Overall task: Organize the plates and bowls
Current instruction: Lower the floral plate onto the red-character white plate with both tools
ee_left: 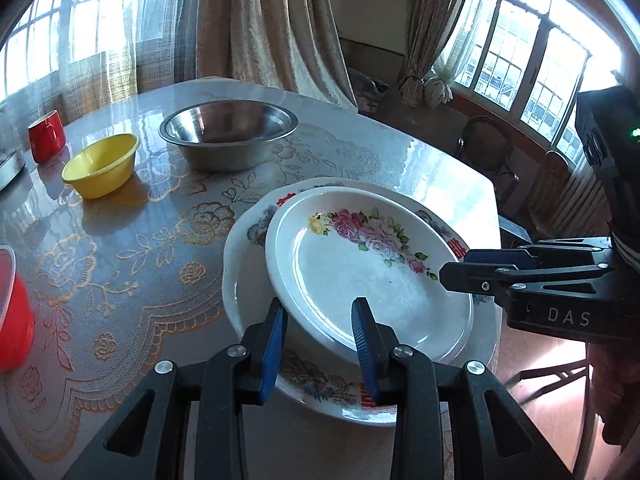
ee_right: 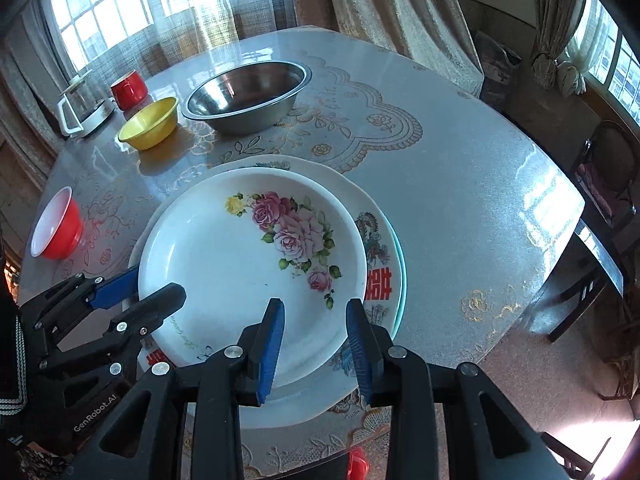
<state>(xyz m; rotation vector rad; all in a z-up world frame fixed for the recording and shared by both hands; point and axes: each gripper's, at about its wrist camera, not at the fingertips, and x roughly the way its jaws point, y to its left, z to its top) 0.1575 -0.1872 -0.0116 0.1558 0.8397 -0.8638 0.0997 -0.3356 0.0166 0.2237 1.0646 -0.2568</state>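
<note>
We see a rose-patterned plate [ee_right: 248,264], white and glossy with a raised rim and a spray of pink roses and one yellow bloom, lying on top of a larger plate [ee_right: 378,276] with a scalloped edge, red characters and dark painted figures. The stack sits close to the desk's near edge. The desk [ee_right: 460,184] is round, covered with a shiny clear sheet over lace with gold flower embroidery.

The left hand-held gripper [ee_left: 318,322] straddles the rose plate's rim, one blue ribbed pad beneath or outside it and the other over the well; we cannot tell whether the pads press. The right hand-held gripper [ee_right: 314,322] has its jaws parted, one pad above the plate's well and the other outside the rim, not pressing.

Toward the far edge stands a stainless steel bowl [ee_right: 246,94], wide and empty. Beside it is a yellow plastic bowl [ee_right: 150,128], also empty, then a red cup [ee_right: 129,89] and a glass kettle [ee_right: 82,106]. A red bowl with white inside [ee_right: 56,226] is near the left edge, empty.
</note>
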